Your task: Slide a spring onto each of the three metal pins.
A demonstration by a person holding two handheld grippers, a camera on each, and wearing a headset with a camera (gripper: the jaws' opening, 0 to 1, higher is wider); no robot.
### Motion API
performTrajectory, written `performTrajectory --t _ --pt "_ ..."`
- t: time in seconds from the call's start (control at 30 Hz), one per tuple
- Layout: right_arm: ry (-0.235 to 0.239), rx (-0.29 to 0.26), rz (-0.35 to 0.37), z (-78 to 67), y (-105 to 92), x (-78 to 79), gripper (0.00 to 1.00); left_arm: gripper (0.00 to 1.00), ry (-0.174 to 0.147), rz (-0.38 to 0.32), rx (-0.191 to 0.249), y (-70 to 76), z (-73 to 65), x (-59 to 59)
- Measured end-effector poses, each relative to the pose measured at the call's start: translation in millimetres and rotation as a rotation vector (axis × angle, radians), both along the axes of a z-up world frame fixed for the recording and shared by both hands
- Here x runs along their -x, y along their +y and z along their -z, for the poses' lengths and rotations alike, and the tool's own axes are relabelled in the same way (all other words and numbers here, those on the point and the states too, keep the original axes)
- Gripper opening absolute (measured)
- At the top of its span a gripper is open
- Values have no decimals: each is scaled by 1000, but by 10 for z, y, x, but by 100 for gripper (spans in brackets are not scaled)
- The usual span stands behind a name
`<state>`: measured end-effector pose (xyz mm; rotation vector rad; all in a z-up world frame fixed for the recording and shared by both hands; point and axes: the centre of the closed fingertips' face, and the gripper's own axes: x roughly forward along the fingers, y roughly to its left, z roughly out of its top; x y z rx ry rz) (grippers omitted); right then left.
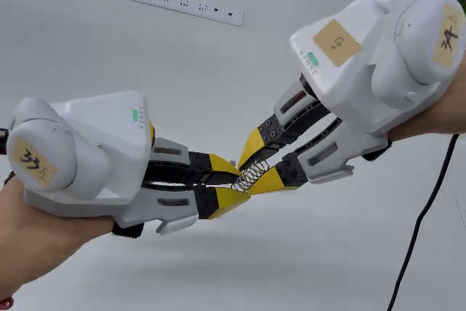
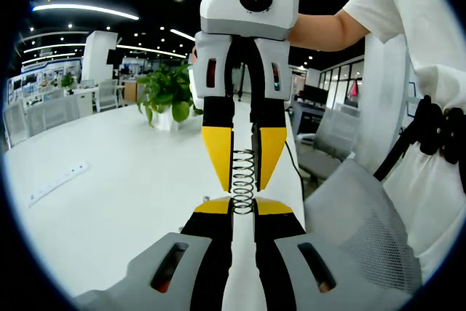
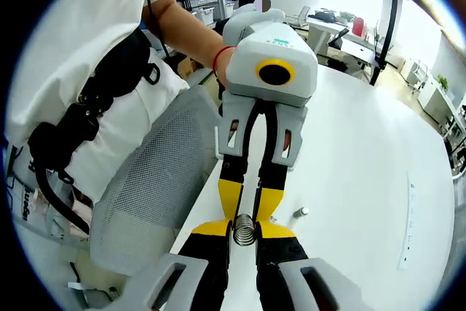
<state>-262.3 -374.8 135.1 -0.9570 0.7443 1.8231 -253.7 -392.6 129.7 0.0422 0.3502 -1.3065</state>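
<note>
Spring held in mid-air between two grippers, over a white surface [image 1: 87, 63].
Left gripper [image 1: 240, 182] comes in from the lower left of the head view and the right gripper [image 1: 247, 178] from the upper right. They meet tip to tip at frame centre, each set of fingers clamped on one end of the spring [image 1: 253, 174]. I cannot tell whether a pin runs inside it. The risk, as I judge it, is that two opposed grips bend or stretch the coil, and a crooked release could flick it away. One loose pin [image 3: 300, 213] sits on the surface right of centre in the right gripper view, small and easily knocked.
</note>
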Motion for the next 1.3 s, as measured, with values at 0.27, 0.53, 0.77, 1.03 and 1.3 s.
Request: performTrajectory --t 0.27,0.53,0.77,1.03,1.3 --pt "-3 6 -4 0 -1 8 8 7 2 1 4 -1 2 3" --pt "-2 7 3 14 11 11 7 7 6 -2 5 14 14 8" --pt "-2 10 5 19 27 20 7 7 7 -5 6 26 21 8" --pt "4 9 14 36 37 39 7 7 10 -3 7 30 36 26" --pt "6 1 30 32 55 22 7 9 9 -17 6 76 47 17"
